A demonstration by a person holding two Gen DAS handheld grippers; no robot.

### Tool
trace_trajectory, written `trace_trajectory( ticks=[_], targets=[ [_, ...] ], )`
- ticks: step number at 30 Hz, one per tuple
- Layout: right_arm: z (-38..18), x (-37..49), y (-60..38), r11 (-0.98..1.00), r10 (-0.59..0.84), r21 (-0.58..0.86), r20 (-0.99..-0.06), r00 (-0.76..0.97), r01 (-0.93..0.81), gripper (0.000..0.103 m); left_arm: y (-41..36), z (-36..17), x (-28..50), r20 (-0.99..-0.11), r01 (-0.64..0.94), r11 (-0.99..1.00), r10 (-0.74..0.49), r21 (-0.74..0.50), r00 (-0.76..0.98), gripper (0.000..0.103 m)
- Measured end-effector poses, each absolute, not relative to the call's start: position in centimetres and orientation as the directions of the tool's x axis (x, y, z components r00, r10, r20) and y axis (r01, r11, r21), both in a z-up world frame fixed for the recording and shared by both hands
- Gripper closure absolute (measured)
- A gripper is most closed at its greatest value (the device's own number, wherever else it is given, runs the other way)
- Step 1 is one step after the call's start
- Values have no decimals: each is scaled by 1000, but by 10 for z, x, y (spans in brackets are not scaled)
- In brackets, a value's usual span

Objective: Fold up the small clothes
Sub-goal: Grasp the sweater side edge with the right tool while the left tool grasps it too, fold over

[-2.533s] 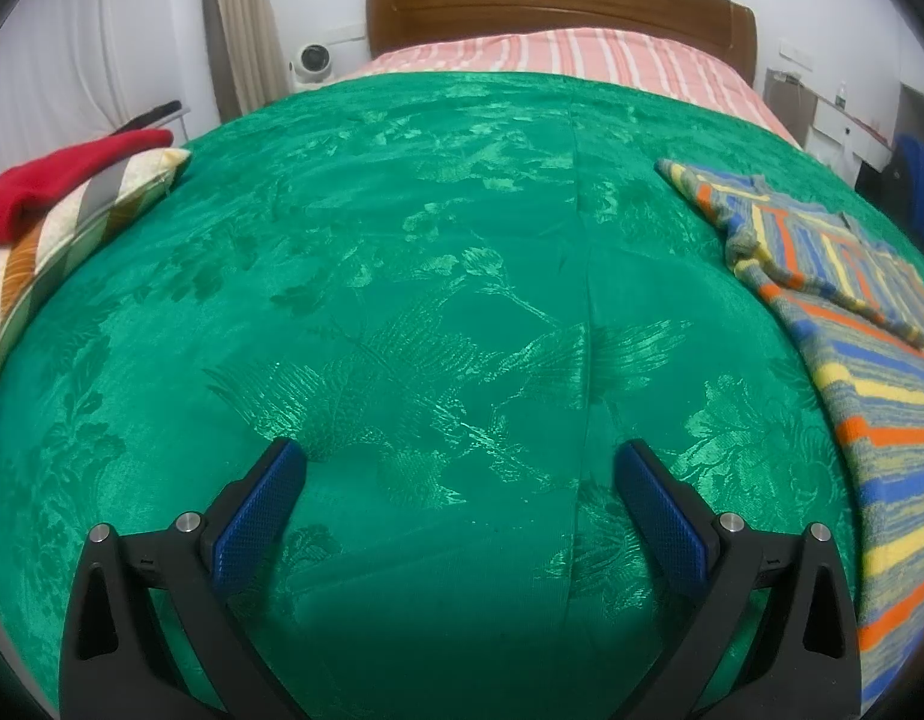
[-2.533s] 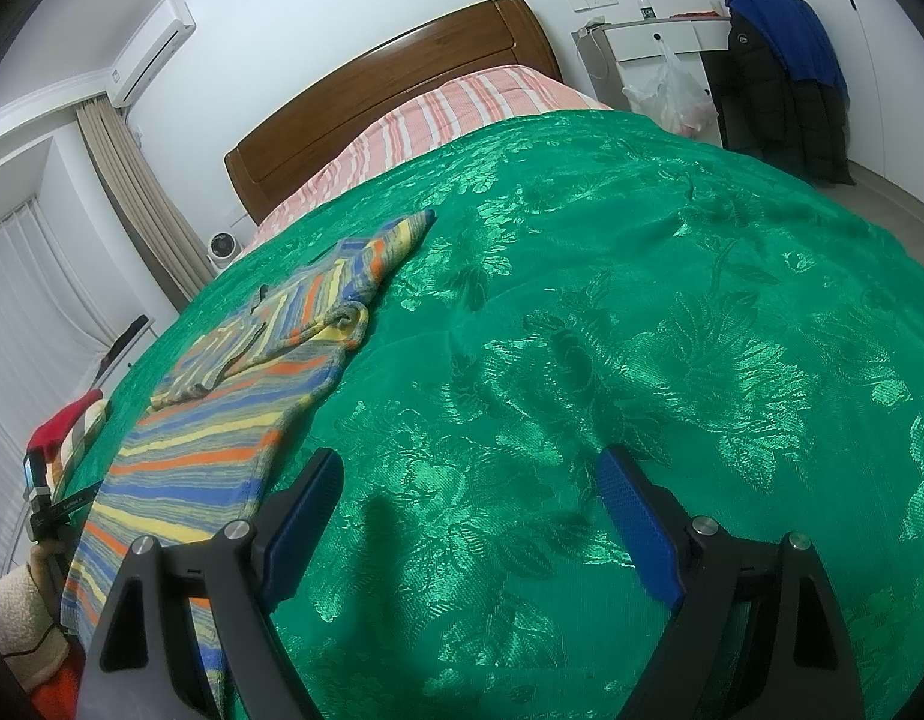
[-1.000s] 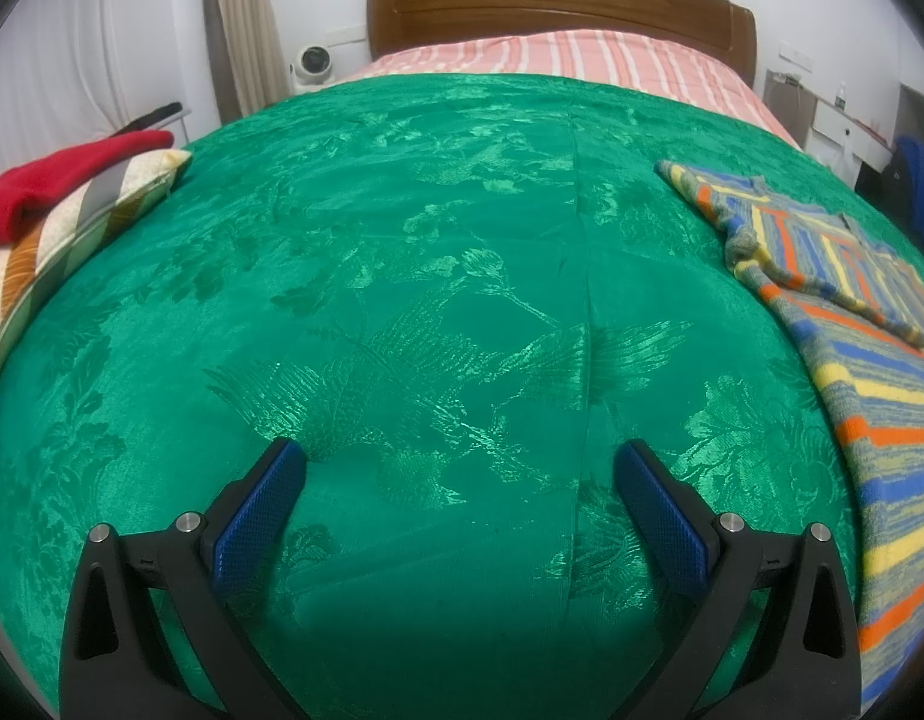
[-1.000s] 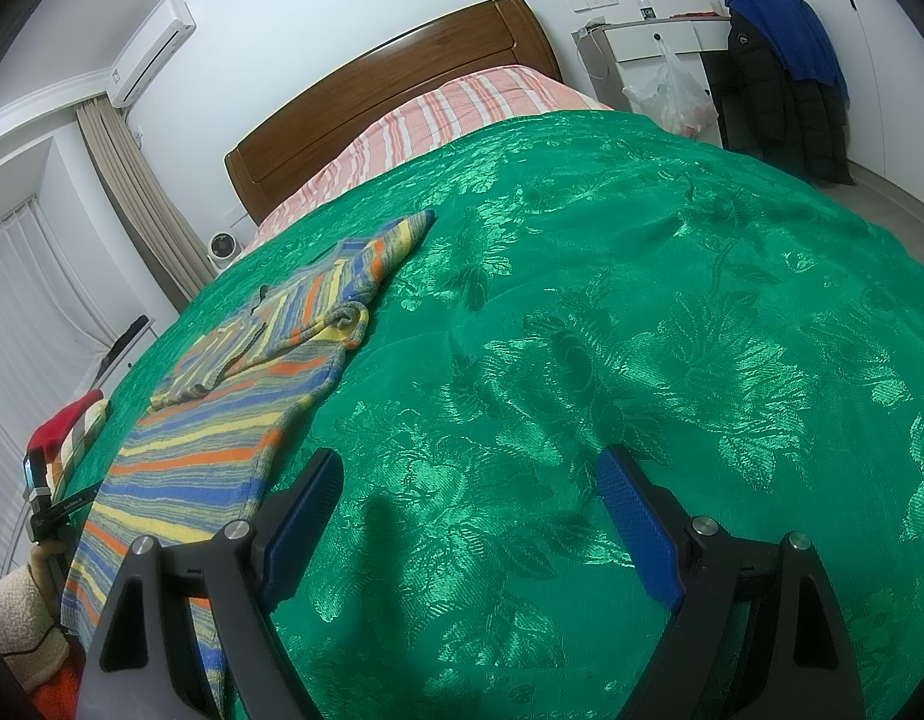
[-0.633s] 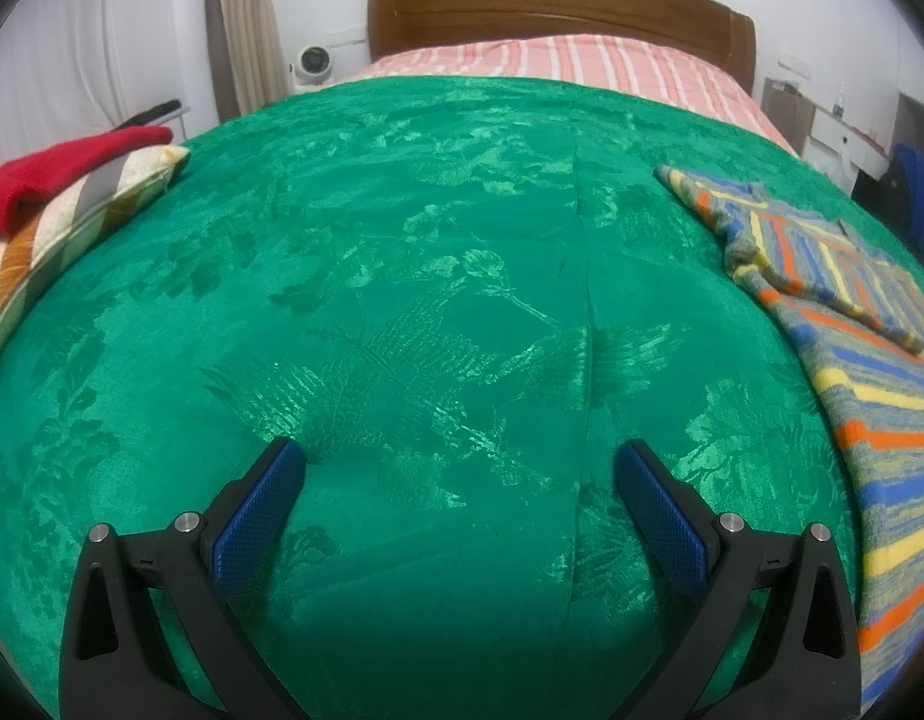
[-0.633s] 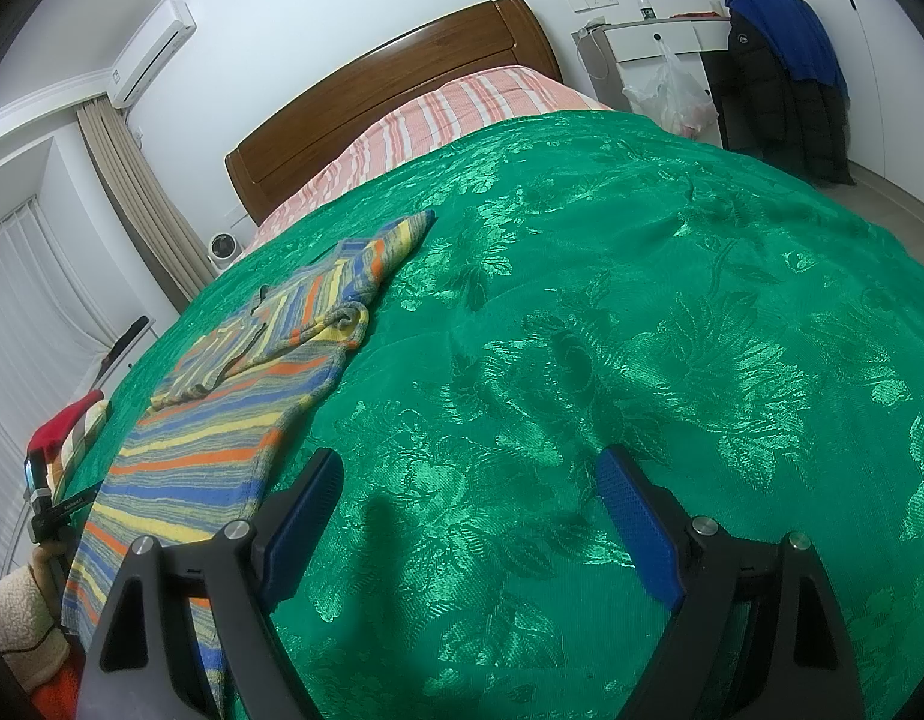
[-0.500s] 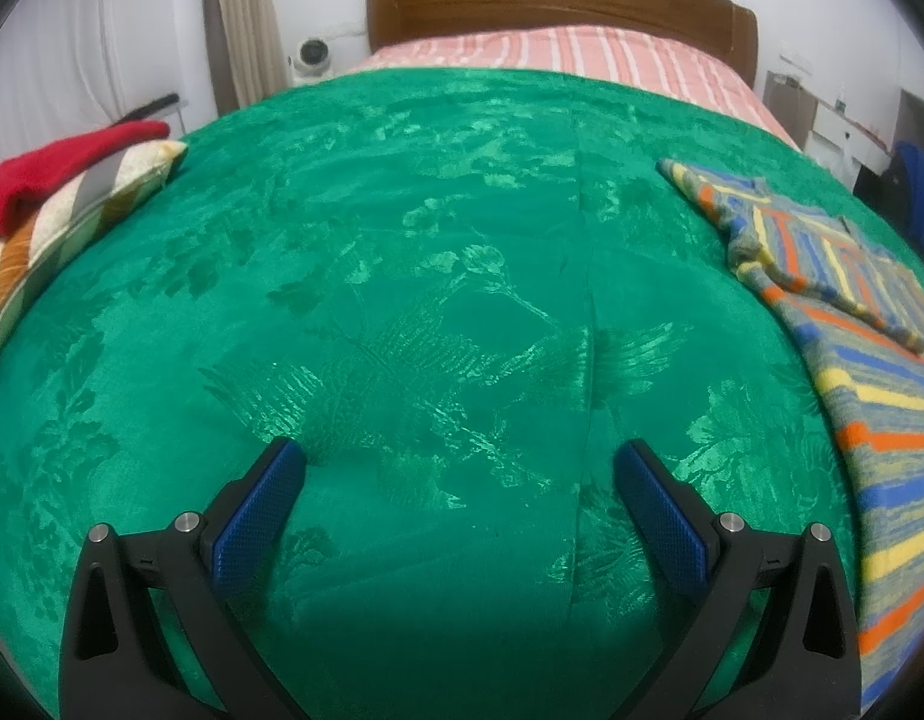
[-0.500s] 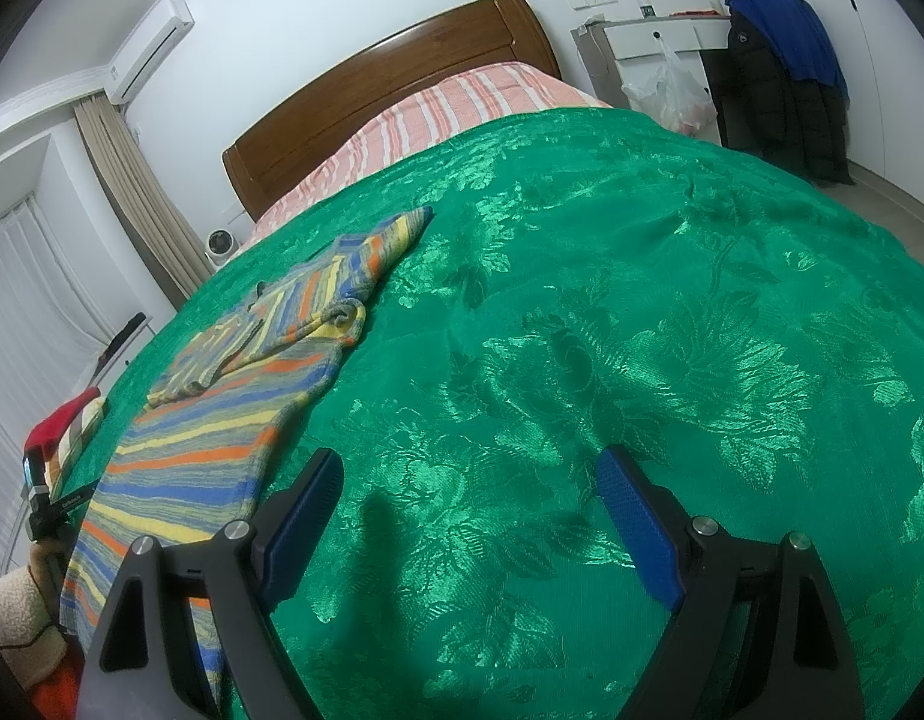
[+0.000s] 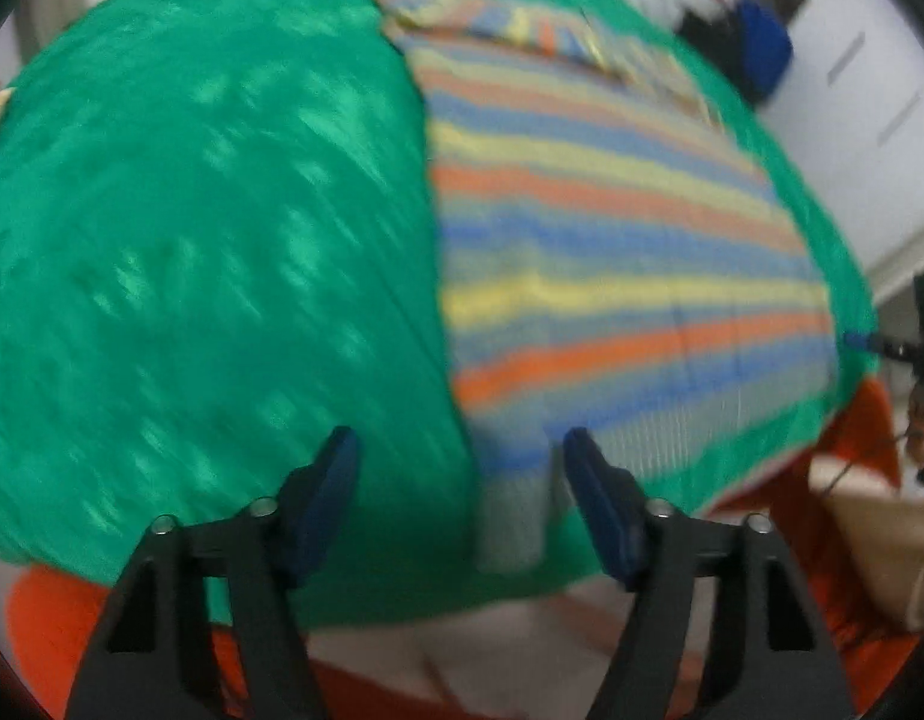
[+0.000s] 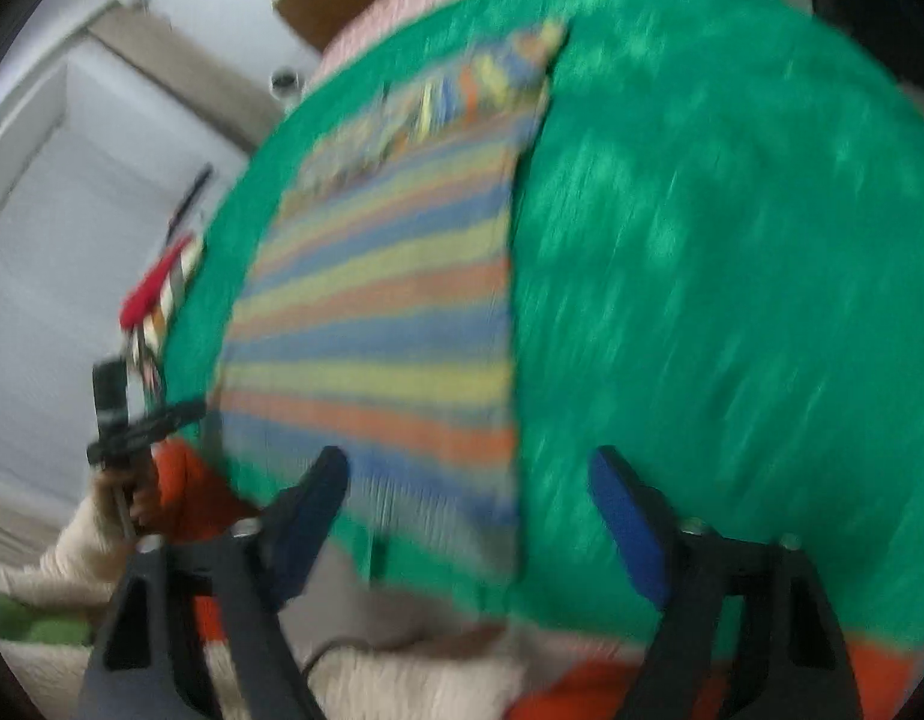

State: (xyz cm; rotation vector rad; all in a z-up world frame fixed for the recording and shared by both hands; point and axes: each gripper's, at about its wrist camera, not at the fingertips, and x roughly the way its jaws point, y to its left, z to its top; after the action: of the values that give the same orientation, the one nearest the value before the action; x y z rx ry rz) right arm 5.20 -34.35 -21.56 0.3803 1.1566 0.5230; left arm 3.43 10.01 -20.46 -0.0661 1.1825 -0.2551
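Both hand-held grippers had swung over since the earlier frames, so the striped sweater (image 9: 612, 240) now sat right in front of each instead of off to the side. It lay flat on the green bedspread (image 9: 192, 240), hem at the near edge of the bed. Left hand-held gripper (image 9: 459, 450) had just been closing partway, jaws apart over the hem's left corner, not pressing on it. Right hand-held gripper (image 10: 468, 468) was the same, narrowing but still apart above the right corner. Everything was blurry. A striped pillow with something red (image 10: 156, 288) lay beside the bed, and an orange sleeve (image 10: 180, 492) showed below it.
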Motion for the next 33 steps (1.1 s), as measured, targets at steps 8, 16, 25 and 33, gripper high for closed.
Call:
trace_trajectory(
  ticks=[8,16,25,33],
  targets=[
    [-259,48,-317,839,543,518,-810,219,-167,97,84,-204,36,-917,192,966,-228,-172,327,99],
    [-197,89,-338,765,634,623,-681,365,-166,97,122,-147,101,-788,111,899,-426,-424,445,99],
    [-158,295,-326,826,539,526,-635,553,-201,97,118,-118,313,-741,84,935,-325,-344,587,96],
    [-190,403,-331,853,443,515,-629,639,-84,63,165,-160,363,-749,-133,884,-290,-448,596,47]
  ],
)
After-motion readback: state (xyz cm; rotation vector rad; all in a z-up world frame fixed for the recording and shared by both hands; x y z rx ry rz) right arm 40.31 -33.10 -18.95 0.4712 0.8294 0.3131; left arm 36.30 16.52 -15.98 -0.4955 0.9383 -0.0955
